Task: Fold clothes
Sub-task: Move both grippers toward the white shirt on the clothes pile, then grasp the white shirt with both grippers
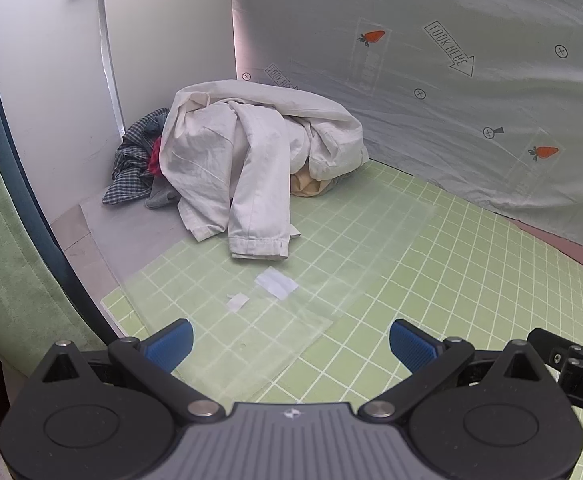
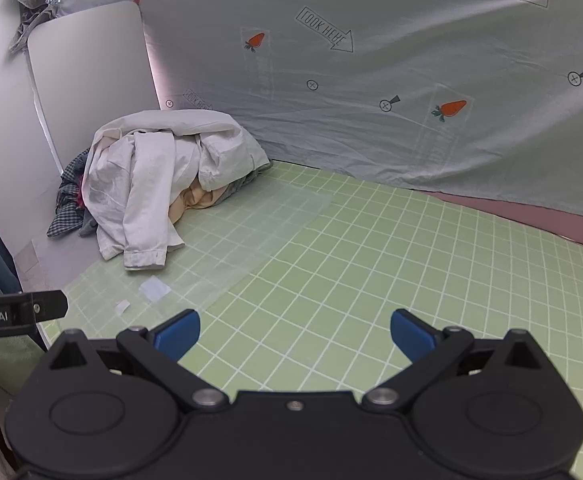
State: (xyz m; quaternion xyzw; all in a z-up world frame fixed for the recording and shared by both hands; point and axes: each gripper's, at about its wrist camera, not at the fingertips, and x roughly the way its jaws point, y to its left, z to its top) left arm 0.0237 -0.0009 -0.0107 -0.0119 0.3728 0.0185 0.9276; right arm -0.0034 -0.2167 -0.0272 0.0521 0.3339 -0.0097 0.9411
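The left gripper [image 1: 291, 344] and right gripper [image 2: 295, 334] both hold their jaws wide apart, empty, above the green grid mat [image 2: 351, 280]. The clothes pile [image 1: 251, 152], topped by a white shirt [image 2: 147, 184], sits at the mat's far left corner, well apart from both.

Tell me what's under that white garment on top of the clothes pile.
Peeking out from under the white garment: a dark checked cloth with a red bit at its left, and a cream-yellow piece at its right. The rest of the pile is covered.
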